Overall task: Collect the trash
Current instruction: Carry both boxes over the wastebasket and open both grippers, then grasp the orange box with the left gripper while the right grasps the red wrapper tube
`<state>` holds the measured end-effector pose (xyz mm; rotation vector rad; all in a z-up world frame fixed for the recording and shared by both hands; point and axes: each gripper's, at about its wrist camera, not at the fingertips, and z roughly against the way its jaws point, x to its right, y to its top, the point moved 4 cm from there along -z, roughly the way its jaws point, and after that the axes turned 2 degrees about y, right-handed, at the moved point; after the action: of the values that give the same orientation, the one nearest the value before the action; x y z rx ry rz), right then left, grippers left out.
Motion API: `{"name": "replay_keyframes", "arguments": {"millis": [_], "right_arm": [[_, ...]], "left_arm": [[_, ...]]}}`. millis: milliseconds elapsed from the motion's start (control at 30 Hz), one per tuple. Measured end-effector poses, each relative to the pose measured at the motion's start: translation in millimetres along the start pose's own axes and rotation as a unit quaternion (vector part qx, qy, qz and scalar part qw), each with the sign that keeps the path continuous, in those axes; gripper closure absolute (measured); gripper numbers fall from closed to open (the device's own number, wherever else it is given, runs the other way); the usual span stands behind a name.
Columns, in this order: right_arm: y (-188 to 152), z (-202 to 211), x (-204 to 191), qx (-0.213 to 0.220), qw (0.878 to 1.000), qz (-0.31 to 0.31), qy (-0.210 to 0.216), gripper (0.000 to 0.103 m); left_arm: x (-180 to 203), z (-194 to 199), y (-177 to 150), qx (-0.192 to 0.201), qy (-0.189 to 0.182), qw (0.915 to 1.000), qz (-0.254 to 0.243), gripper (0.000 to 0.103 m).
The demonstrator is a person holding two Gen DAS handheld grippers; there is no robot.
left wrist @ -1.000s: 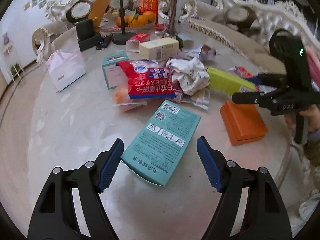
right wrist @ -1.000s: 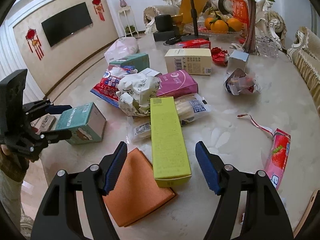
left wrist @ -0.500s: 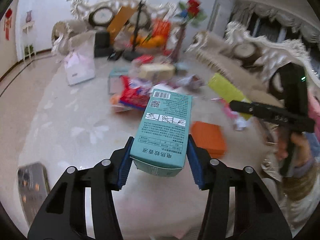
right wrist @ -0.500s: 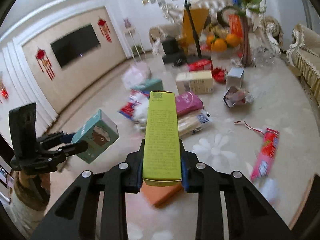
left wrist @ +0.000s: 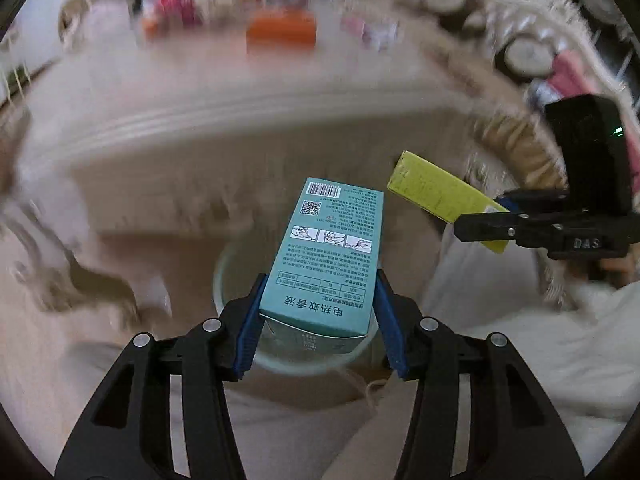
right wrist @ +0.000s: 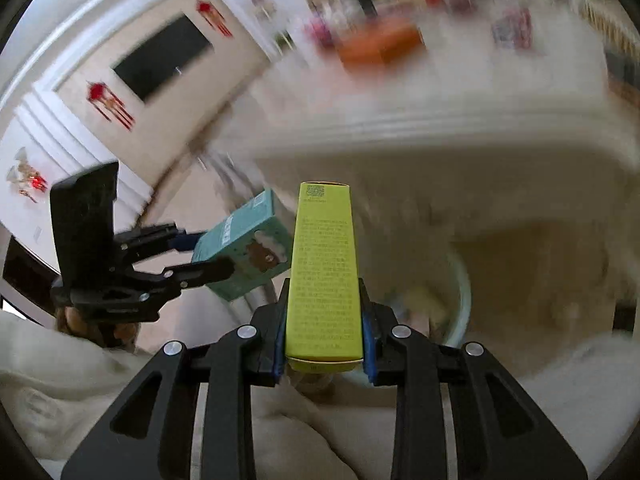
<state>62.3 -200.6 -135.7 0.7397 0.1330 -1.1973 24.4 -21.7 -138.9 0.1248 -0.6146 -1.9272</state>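
Both my grippers, open over the table a second ago, now clamp the teal box and yellow-green box above the bin, ready for release.

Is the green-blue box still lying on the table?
No, the teal box is pinched between the left tongs, up in the air over a pale round bin below the table edge.

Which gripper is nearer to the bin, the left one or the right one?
Left, as far as I can tell. The left gripper holds the teal box directly over the bin; the right gripper, holding the yellow box, is beside the bin's rim.
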Motion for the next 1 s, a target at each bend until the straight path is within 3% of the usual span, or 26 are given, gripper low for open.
{"name": "replay_keyframes", "arguments": {"millis": [167, 333, 400, 433, 633, 733, 867, 933, 1000], "right_arm": [[-3, -55, 32, -0.064, 0.997, -0.014, -0.045, 0.076], [-6, -96, 41, -0.103, 0.992, 0.001, -0.067, 0.074], [-10, -110, 42, -0.122, 0.988, 0.009, -0.091, 0.055], [-11, -115, 43, -0.123, 0.986, 0.016, -0.112, 0.033], [-20, -86, 36, -0.114, 0.988, 0.017, -0.102, 0.030], [-9, -52, 24, -0.078, 0.993, 0.023, -0.090, 0.030], [26, 21, 1, 0.037, 0.995, 0.037, -0.086, 0.030], [52, 57, -1, 0.109, 0.988, 0.035, -0.101, 0.028], [82, 86, 7, 0.187, 0.971, 0.029, -0.144, 0.021]], "left_arm": [[-13, -66, -5, -0.066, 0.006, 0.9975, 0.024, 0.052], [-21, -99, -10, -0.096, 0.001, 0.9947, 0.037, 0.047], [-24, -111, -12, -0.111, 0.013, 0.9931, 0.037, 0.025], [-26, -115, -12, -0.111, 0.030, 0.9929, 0.031, 0.017], [-45, -87, -18, -0.084, 0.068, 0.9925, 0.057, 0.017], [-38, -36, -4, -0.025, 0.061, 0.9960, 0.060, 0.017], [-22, 29, 28, 0.067, 0.067, 0.9945, 0.046, 0.017], [-12, 58, 54, 0.120, 0.066, 0.9902, 0.028, 0.017], [-8, 67, 80, 0.146, 0.064, 0.9871, 0.008, 0.017]]}}
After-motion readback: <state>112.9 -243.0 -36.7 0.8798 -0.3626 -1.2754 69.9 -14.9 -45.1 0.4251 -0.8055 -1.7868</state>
